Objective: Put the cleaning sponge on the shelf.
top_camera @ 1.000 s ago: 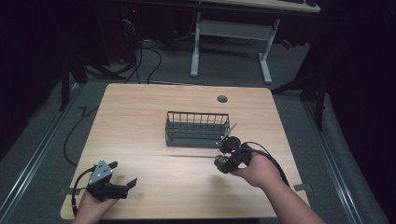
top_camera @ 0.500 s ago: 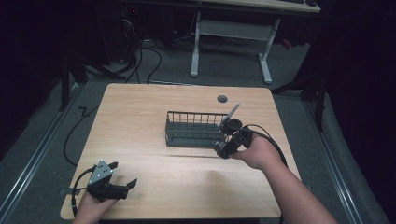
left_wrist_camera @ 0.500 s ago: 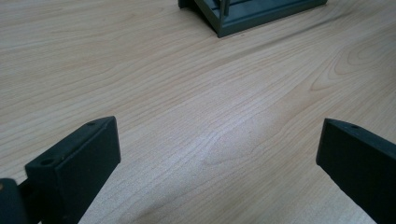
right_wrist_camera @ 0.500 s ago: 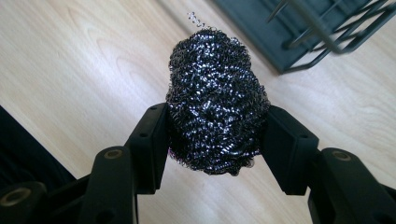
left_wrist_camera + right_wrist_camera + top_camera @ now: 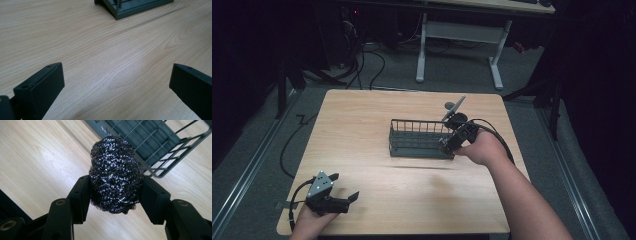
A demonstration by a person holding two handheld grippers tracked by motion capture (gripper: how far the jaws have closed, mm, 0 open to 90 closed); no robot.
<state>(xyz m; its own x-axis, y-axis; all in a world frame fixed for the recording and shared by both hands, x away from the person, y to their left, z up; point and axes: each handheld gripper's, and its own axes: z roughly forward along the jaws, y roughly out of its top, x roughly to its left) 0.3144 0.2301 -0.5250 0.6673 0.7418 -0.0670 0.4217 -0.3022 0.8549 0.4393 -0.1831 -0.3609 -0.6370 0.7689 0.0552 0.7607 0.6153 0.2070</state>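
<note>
Wooden desk [image 5: 377, 125], seen from the high view, with a dark wire basket [image 5: 417, 139] standing right of centre. The right tool [image 5: 449, 143] is at the basket's right end, held by the right hand [image 5: 482, 147], its grey plate tilted up above the basket's far right corner; a black cable loops from it around the hand. In the right gripper view this tool [image 5: 115, 188] is clamped on a steel scourer [image 5: 115, 173], a dark, shiny ball of coiled wire, both jaws pressing its sides, the ball bulging out above and below them. The scourer is held clear of the wood, just beside the basket's [image 5: 160, 147] wire corner; whether it sits over the rim or outside it I cannot tell. Basket floor looks solid and dark, walls are thin upright wires under a rim wire. The left tool [image 5: 347, 200] rests low at the desk's near left corner, well apart from the basket, in the left hand [image 5: 309, 222], grey plate on top, cable trailing off the left side. In the left gripper view its jaws stand wide apart with bare wood grain [image 5: 112, 57] between them, nothing gripped; a corner of the basket [image 5: 132, 7] shows at the top edge. Beyond the desk lie grey floor, cables and a white frame [image 5: 459, 37].
</note>
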